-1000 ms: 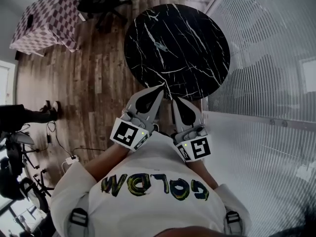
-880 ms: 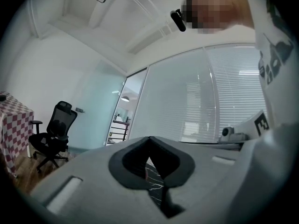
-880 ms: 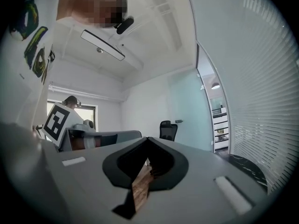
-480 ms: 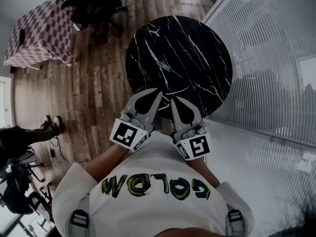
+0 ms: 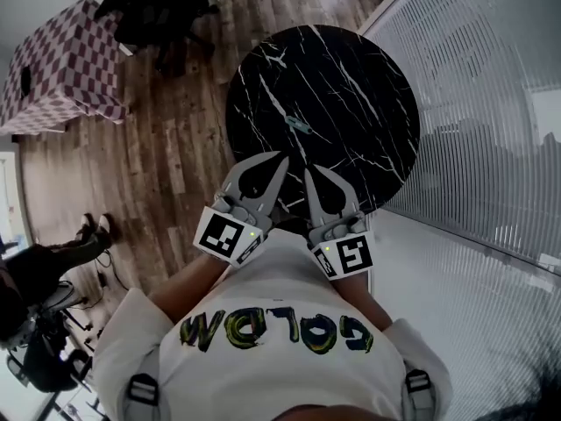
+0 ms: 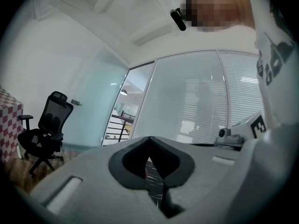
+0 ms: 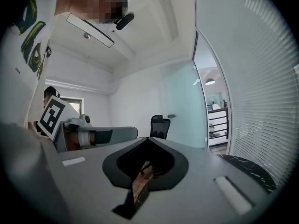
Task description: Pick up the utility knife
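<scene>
The utility knife (image 5: 299, 125) is a small grey object lying on the round black marble table (image 5: 368, 77), a little left of its middle. In the head view both grippers are held side by side in front of the person's chest, pointing at the table's near edge. My left gripper (image 5: 282, 156) is shut with nothing in it, its tips just over the rim and short of the knife. My right gripper (image 5: 308, 172) is shut and empty too, beside it. In the gripper views the left gripper (image 6: 149, 139) and right gripper (image 7: 149, 139) show jaws that meet at the tip.
A table with a checkered cloth (image 5: 53, 68) and a black office chair (image 5: 158, 7) stand on the wooden floor at the far left. A glass wall with blinds (image 5: 491, 147) runs along the right of the marble table. Another person's legs (image 5: 79, 235) show at the left.
Both grippers have moved forward together toward the marble table, still shut. The table and knife now sit closer to the gripper tips in the head view.
</scene>
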A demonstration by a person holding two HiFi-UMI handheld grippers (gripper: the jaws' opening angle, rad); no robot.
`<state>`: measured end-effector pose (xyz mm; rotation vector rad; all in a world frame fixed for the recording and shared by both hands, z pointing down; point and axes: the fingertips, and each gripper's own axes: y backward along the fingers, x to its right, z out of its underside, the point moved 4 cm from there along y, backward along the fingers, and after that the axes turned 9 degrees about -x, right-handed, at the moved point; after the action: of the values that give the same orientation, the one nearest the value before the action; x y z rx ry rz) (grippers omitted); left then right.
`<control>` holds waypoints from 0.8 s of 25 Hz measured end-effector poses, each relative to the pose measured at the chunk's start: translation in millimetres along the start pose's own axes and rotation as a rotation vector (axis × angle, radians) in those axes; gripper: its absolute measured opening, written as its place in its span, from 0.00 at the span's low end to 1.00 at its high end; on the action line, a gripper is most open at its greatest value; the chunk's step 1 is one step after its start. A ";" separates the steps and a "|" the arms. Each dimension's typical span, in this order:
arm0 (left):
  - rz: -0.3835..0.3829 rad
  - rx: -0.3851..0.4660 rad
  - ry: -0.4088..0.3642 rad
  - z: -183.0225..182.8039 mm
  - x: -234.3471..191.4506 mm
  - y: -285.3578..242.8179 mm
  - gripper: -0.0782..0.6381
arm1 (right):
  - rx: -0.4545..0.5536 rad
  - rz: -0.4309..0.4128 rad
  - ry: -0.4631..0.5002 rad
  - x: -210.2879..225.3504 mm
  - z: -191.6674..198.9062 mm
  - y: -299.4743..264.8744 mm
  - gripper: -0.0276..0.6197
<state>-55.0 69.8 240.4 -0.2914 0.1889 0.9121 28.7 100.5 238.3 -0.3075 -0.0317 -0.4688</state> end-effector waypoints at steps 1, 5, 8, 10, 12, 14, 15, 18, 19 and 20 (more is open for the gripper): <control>0.002 -0.004 -0.001 0.1 -3.4 -3.2 0.11 | -0.004 0.007 -0.003 2.6 0.8 -2.2 0.05; 0.006 -0.032 0.003 5.1 -12.5 -14.8 0.12 | -0.018 0.028 -0.015 15.1 4.9 -9.2 0.05; 0.000 -0.046 0.019 3.3 -15.2 -21.3 0.12 | -0.028 0.032 -0.026 27.1 3.2 -14.1 0.05; -0.005 -0.051 0.019 2.2 -14.1 -23.4 0.11 | -0.035 0.030 -0.031 34.2 2.3 -15.5 0.05; -0.010 -0.062 0.016 4.8 -16.3 -28.2 0.12 | -0.039 0.030 -0.028 42.3 3.3 -19.4 0.05; -0.014 -0.074 0.015 10.3 -22.6 -35.3 0.11 | -0.044 0.035 -0.009 50.4 6.3 -24.4 0.05; -0.018 -0.081 0.016 13.5 -26.4 -38.8 0.11 | -0.051 0.037 0.004 54.1 8.7 -26.6 0.05; -0.027 -0.099 0.018 21.6 -35.6 -46.3 0.12 | -0.089 0.034 0.039 63.3 18.7 -33.5 0.05; -0.026 -0.104 0.017 24.9 -38.2 -48.7 0.12 | -0.103 0.030 0.052 66.0 22.7 -36.7 0.05; -0.024 -0.110 0.016 29.1 -40.8 -51.6 0.12 | -0.117 0.024 0.066 68.5 26.9 -40.7 0.05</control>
<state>-37.2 19.0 288.1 -0.4022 0.1505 0.8985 72.7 43.9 282.4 -0.4070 0.0636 -0.4578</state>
